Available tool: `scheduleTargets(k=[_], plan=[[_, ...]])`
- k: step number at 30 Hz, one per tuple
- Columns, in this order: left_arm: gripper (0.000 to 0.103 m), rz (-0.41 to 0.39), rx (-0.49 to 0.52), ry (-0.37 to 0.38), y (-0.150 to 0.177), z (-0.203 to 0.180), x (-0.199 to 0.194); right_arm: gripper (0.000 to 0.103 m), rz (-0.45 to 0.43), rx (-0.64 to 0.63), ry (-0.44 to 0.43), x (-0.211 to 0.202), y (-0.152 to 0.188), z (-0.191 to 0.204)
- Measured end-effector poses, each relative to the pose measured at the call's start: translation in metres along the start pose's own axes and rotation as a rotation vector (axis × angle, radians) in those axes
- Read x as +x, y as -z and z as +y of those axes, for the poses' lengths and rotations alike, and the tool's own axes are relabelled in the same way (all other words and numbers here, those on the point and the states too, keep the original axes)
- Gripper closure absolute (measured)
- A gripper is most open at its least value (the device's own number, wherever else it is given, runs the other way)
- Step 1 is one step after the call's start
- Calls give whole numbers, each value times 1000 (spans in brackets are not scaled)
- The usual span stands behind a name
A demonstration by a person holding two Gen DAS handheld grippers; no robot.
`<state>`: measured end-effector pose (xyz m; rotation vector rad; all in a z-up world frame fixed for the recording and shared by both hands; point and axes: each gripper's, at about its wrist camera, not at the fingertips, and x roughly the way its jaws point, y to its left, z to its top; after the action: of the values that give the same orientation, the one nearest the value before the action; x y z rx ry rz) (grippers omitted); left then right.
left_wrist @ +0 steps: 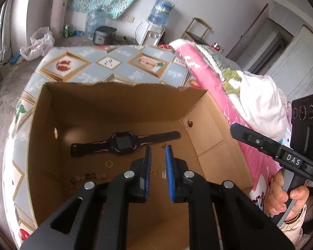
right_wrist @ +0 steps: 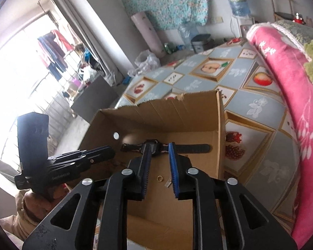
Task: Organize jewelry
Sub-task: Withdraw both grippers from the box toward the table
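An open cardboard box sits on a patterned bed cover. On its floor lie a black wristwatch, a gold ring, a second small gold ring, a silver earring and a string of beads. My left gripper is open and empty, held above the box floor just in front of the watch. In the right wrist view the watch, the small gold ring and the silver earring show between the fingers. My right gripper is open and empty above the box.
A pink blanket and a white towel lie on the bed right of the box. The bed cover spreads behind and right of it. A water dispenser, a rice cooker and bags stand on the floor beyond.
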<state>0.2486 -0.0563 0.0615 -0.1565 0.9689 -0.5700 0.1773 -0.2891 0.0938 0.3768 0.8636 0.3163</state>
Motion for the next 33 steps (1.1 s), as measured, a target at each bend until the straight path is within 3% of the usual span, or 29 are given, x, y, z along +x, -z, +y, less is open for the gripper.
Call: scheduleTargets(k=[3, 11, 16, 23, 28, 33], plan=[[79, -57, 34, -11, 11, -3, -20, 67, -54, 17, -24, -16, 12, 6], [47, -163, 88, -75, 54, -5, -75, 55, -119, 18, -35, -35, 47, 31], [33, -227, 128, -132, 87, -6, -111, 51, -120, -33, -47, -42, 63, 53], [23, -196, 163, -212, 134, 0, -126, 35, -114, -175, -44, -46, 92, 89], [22, -137, 137, -250, 158, 8, -115, 33, -61, -194, -39, -39, 117, 97], [22, -82, 175, -283, 177, 7, -93, 33, 11, -192, 2, -27, 145, 95]])
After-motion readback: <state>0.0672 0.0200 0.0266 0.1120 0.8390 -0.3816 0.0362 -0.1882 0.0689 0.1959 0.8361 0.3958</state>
